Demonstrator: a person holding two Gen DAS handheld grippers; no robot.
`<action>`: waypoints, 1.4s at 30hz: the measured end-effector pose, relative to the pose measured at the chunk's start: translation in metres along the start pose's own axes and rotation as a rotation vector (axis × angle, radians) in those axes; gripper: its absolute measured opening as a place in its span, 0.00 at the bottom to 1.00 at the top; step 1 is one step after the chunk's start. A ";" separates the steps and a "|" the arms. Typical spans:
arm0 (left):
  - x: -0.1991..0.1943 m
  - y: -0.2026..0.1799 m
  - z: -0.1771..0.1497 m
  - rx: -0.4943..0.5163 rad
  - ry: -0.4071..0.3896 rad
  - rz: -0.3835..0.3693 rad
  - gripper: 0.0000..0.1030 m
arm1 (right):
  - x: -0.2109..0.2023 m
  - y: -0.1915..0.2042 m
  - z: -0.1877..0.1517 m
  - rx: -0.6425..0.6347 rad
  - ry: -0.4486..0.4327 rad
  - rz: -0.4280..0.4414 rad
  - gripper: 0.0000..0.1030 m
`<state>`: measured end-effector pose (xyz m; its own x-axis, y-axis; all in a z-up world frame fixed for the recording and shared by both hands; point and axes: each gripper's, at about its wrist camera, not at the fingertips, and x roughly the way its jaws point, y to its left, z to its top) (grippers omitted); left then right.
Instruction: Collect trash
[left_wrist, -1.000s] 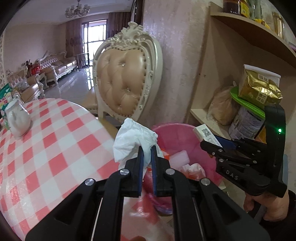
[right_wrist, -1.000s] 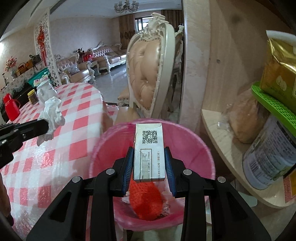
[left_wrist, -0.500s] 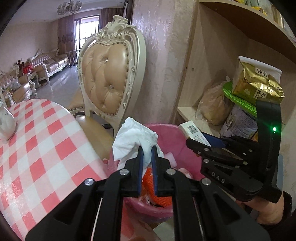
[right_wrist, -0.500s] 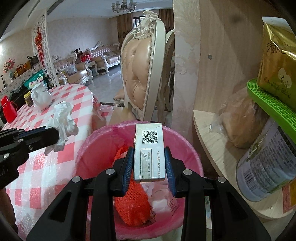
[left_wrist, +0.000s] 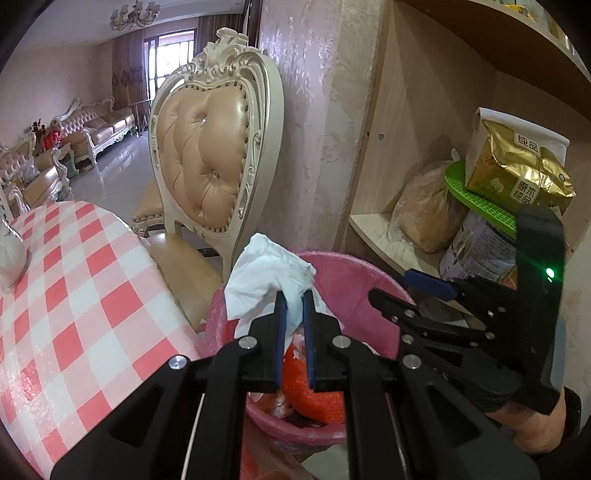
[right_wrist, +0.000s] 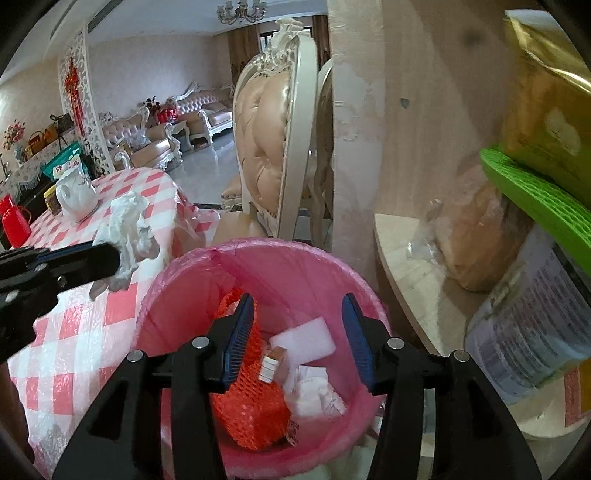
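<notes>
A pink-lined trash bin (right_wrist: 177, 273) stands below both grippers; it also shows in the left wrist view (left_wrist: 354, 273). My left gripper (left_wrist: 293, 295) is shut on a crumpled white tissue (left_wrist: 269, 273) and holds it over the bin's near rim; the tissue also shows in the right wrist view (right_wrist: 125, 229). My right gripper (right_wrist: 297, 314) is open and empty above the bin. Inside the bin lie an orange net bag (right_wrist: 247, 406), a small carton (right_wrist: 273, 363), a white foam piece (right_wrist: 303, 339) and crumpled paper (right_wrist: 314, 398).
A red-and-white checked table (left_wrist: 74, 295) lies to the left, with a white teapot (right_wrist: 75, 192) on it. A cream padded chair (left_wrist: 207, 155) stands behind the bin. A wooden shelf (left_wrist: 384, 240) on the right holds a bagged loaf, a tin and a gold packet.
My right gripper has opened and the small carton it held now lies in the bin. My left gripper has carried the tissue from the table edge to over the bin.
</notes>
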<state>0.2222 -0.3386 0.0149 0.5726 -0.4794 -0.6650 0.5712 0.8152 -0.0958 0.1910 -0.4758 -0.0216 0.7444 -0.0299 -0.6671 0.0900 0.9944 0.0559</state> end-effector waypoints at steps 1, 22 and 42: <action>0.001 -0.001 0.001 0.002 0.000 -0.002 0.09 | -0.002 -0.001 -0.002 0.003 0.001 0.000 0.47; -0.011 -0.010 0.004 -0.021 -0.010 -0.034 0.47 | -0.028 -0.007 -0.022 0.025 -0.007 0.004 0.56; -0.046 0.010 -0.063 -0.155 0.035 -0.011 0.59 | -0.056 0.000 -0.042 0.016 -0.020 0.000 0.80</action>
<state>0.1643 -0.2877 -0.0020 0.5446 -0.4789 -0.6886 0.4779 0.8518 -0.2144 0.1213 -0.4694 -0.0153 0.7576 -0.0317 -0.6519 0.1000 0.9927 0.0679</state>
